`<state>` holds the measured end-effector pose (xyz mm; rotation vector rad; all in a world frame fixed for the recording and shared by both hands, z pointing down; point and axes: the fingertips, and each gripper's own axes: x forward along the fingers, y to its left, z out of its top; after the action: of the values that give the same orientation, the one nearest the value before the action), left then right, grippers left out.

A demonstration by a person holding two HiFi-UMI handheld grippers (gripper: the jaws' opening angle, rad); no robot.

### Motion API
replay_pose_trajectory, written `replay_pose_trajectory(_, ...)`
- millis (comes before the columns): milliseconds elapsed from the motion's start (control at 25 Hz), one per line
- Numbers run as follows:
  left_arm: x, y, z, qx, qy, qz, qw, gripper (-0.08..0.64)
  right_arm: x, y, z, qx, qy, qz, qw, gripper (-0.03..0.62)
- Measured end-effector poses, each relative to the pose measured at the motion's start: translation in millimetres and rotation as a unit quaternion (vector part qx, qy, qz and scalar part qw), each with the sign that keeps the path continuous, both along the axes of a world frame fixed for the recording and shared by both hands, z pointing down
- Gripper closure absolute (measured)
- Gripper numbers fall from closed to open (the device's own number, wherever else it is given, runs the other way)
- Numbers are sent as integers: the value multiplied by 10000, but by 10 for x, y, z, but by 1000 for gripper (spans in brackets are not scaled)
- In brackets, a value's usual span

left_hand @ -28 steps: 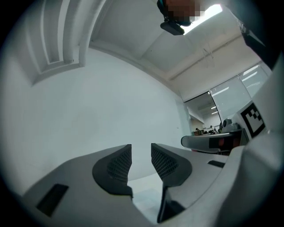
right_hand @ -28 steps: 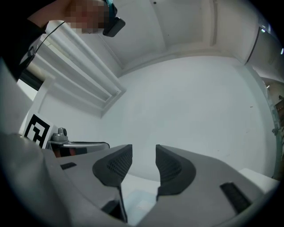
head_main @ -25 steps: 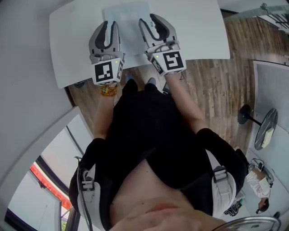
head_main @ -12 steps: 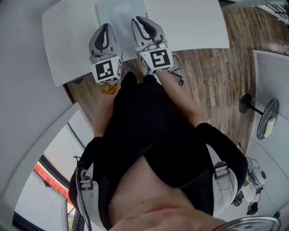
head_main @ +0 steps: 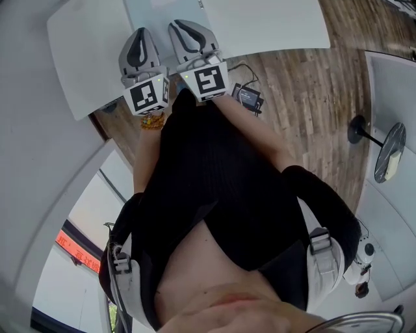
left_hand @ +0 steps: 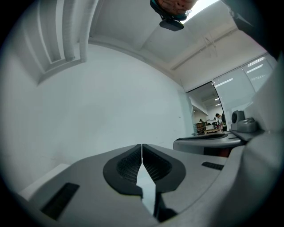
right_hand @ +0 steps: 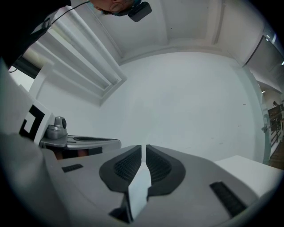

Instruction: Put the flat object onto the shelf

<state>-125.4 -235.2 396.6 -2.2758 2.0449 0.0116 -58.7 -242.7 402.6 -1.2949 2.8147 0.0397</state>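
The flat object [head_main: 159, 14] is a thin pale sheet over the white table [head_main: 273, 26] at the top of the head view. Both grippers hold its near edge side by side. My left gripper [head_main: 138, 40] is shut on the sheet; in the left gripper view its pale edge [left_hand: 146, 186] runs between the ribbed pads [left_hand: 128, 165] of the gripper [left_hand: 142, 147]. My right gripper [head_main: 183, 29] has its jaws closing, and the sheet [right_hand: 138, 188] sits pinched between its pads [right_hand: 159, 165] in the right gripper view [right_hand: 143, 147]. No shelf shows in any view.
A wood floor [head_main: 305, 97] lies below the table's near edge, with a black device and cable [head_main: 247, 97] on it. A round stand [head_main: 389, 153] is at the right. Pale wall fills both gripper views; each shows the other gripper [left_hand: 213, 142] [right_hand: 75, 142] beside it.
Both grippers went from open to closed on the sheet's near edge. They and the sheet shifted up and left in the head view.
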Motion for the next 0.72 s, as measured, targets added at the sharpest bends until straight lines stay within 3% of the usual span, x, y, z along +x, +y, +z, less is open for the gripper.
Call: replay_pose_trajectory(720, -55, 70, 138, -81, -53, -124, 9999, 543, -88, 108, 82, 221, 189, 23, 9996, 549)
